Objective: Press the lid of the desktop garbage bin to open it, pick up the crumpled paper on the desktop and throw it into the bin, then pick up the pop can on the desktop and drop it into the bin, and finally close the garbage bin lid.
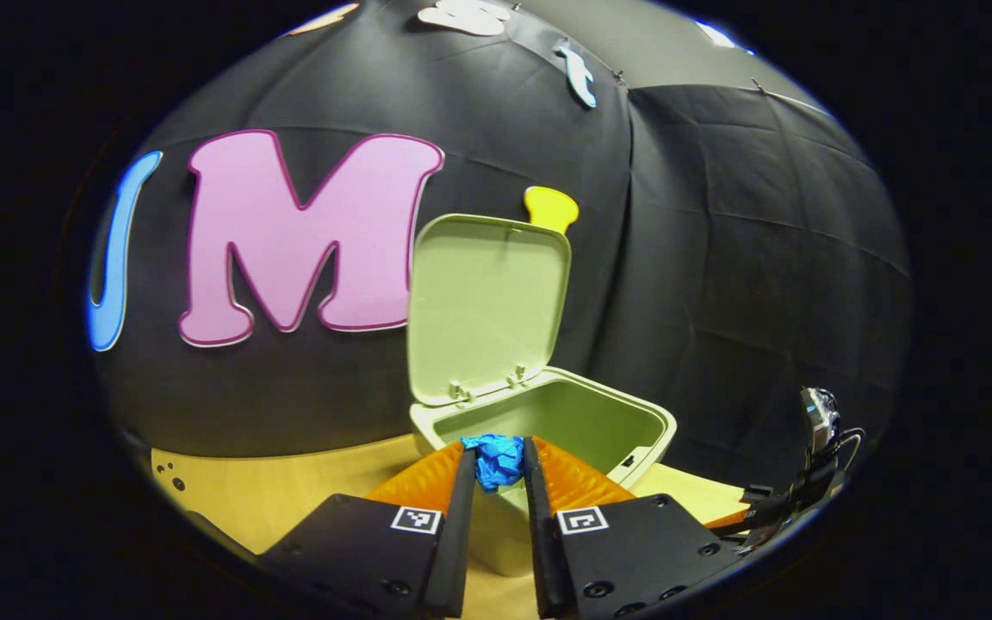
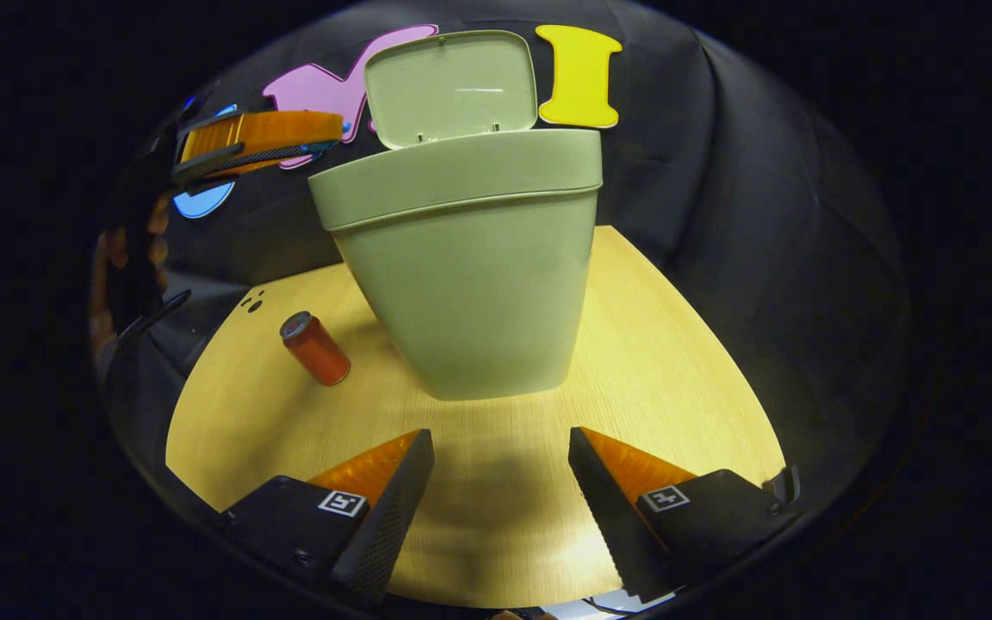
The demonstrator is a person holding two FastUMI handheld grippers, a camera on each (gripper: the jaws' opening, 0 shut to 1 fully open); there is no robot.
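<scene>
While lid stands up: bin is open
Left tool: closed on the blue paper, just before the bin's near rim
Right tool: open, empty, bin ahead
Can: upright on worktop, ahead-left of right tool

Both views are sharp at centre, and fisheye bending curves the table edge toward the rim. Light falls from above: glare at 5 o'clock on the wood, soft shadow under the bin. The backdrop stays dim.
</scene>
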